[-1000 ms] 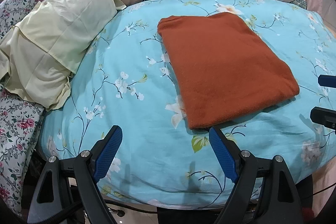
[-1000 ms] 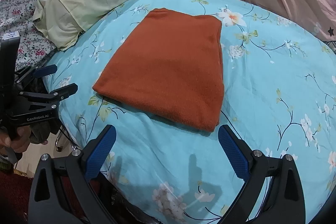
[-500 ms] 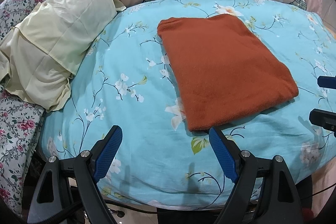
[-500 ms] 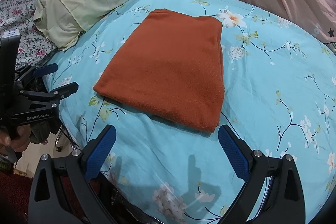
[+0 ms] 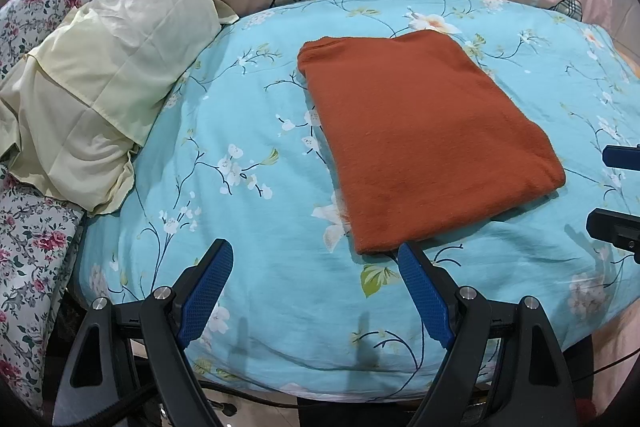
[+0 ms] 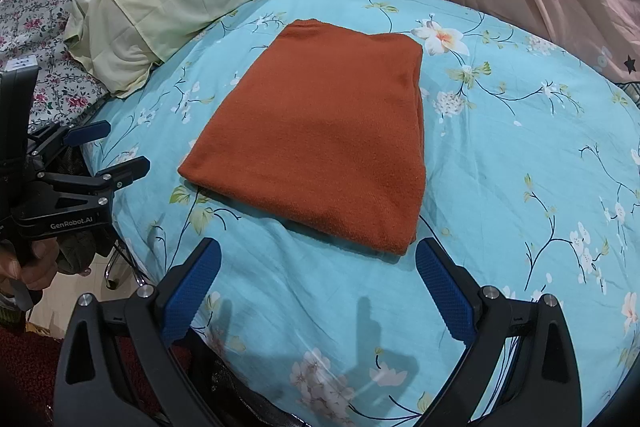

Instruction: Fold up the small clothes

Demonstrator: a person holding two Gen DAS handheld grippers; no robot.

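Left wrist: left tongs (image 5: 314,269) spread, empty, your near corner of the folded cloth (image 5: 424,139) just ahead on the bed (image 5: 248,107); if another fold is wanted, pinch that corner only. Pillow (image 5: 100,83) lies well left, clear. Right wrist: right tongs (image 6: 318,269) spread, empty, short of the cloth (image 6: 320,131); left tongs (image 6: 108,151) alongside, nothing blocks you.

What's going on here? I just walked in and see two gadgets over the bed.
A person is folding small clothes with a hand-held gripper in each hand. An orange garment lies folded into a flat rectangle on the light blue floral bedspread, and neither tool touches it. The left hand-held gripper and the right hand-held gripper are both open, at the near edge of the bed.
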